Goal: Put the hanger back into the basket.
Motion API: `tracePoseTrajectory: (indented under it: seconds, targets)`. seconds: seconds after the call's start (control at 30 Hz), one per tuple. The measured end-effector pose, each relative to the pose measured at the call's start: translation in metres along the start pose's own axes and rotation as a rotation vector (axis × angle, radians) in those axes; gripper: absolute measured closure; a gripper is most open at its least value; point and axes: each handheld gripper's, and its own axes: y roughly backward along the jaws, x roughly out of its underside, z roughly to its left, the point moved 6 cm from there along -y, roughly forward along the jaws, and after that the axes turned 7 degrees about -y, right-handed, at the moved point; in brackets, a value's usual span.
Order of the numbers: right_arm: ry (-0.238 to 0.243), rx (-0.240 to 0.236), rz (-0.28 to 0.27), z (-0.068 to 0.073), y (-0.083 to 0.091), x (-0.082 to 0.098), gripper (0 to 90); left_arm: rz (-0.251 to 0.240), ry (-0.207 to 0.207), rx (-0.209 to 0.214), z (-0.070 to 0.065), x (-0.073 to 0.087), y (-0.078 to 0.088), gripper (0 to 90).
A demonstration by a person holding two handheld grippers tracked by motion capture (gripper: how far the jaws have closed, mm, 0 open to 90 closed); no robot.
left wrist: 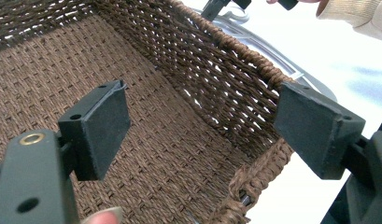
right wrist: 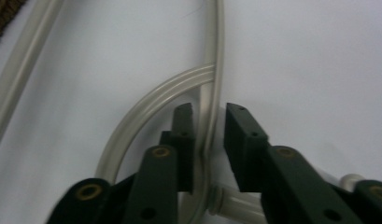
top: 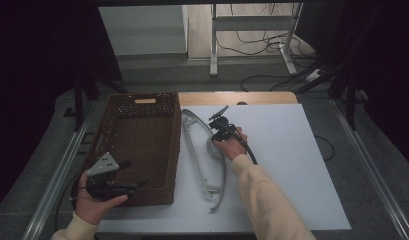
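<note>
Grey plastic hanger [right wrist: 208, 93] sits between the right gripper [right wrist: 208, 140]'s nearly closed jaws; close squarely. Left gripper [left wrist: 202, 121]'s jaws gape astride the wicker basket [left wrist: 254, 60]'s wall.

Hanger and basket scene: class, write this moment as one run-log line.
left claw: open, straddling basket wall | right claw: around hanger bar, small gap left | hanger: flat on table

Right gripper [right wrist: 208, 135] jaws straddling grey hanger [right wrist: 205, 74] rod, left pad touching it, right pad sitting just clear; white tabletop [right wrist: 310, 65] underneath.
</note>
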Motion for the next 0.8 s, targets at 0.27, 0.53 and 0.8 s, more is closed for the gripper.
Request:
tracePoseTrajectory:
  seconds: [0.27,0.53,0.8]
  targets:
    - [-0.069,0.024,0.02,-0.006,0.002,0.0,81.9,0.003,0.001,-0.001,0.0,0.001,0.0,18.3]
    - [-0.082,-0.004,-0.029,-0.021,0.022,-0.003,82.2,0.003,0.004,-0.002,0.001,0.001,0.0,18.3]
    - [-0.08,-0.042,-0.114,-0.038,0.056,-0.008,82.3,0.003,0.004,-0.002,0.001,0.0,-0.001,18.3]
